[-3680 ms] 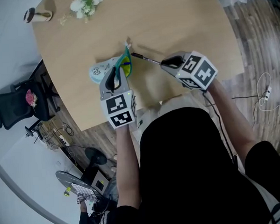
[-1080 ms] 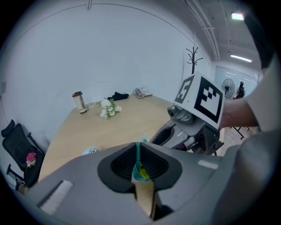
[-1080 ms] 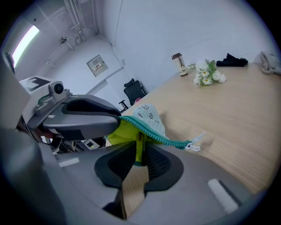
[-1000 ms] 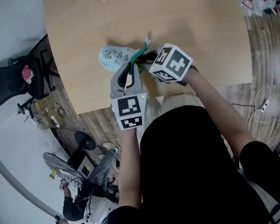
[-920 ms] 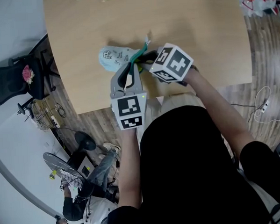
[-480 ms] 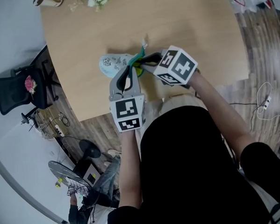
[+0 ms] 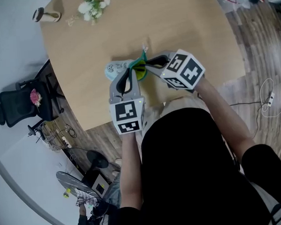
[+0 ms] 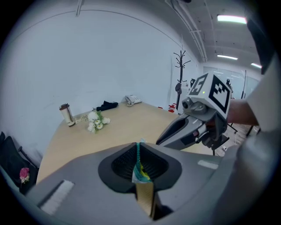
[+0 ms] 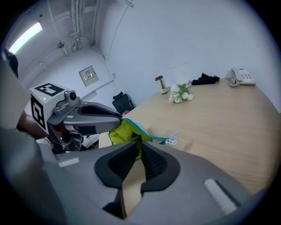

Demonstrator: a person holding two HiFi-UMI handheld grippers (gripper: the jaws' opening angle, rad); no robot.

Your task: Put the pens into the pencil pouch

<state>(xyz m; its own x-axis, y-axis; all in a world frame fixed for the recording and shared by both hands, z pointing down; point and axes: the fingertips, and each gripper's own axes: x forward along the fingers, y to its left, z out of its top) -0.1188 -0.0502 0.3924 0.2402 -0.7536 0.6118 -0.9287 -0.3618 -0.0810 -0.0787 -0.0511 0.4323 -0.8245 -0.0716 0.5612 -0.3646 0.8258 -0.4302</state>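
A light blue printed pencil pouch (image 7: 117, 68) with a teal zipper and yellow-green lining lies on the wooden table (image 7: 183, 23), its near end lifted. My left gripper (image 7: 134, 71) is shut on the teal zipper edge (image 8: 140, 169). My right gripper (image 7: 147, 63) comes in from the right and is shut on the yellow-green lining at the opposite lip (image 9: 131, 134). The two hold the pouch's mouth between them. The zipper pull (image 9: 172, 140) dangles above the table. No pen shows in any view.
White flowers (image 7: 92, 6) and a small bottle (image 7: 43, 16) sit at the table's far left. A telephone (image 9: 243, 77) and a dark item (image 9: 205, 79) lie at its far edge. A black chair (image 7: 17, 106) stands off the left edge.
My right gripper has drawn back to the right from the pouch's mouth. Both grippers have risen a little, lifting the pouch's open end.
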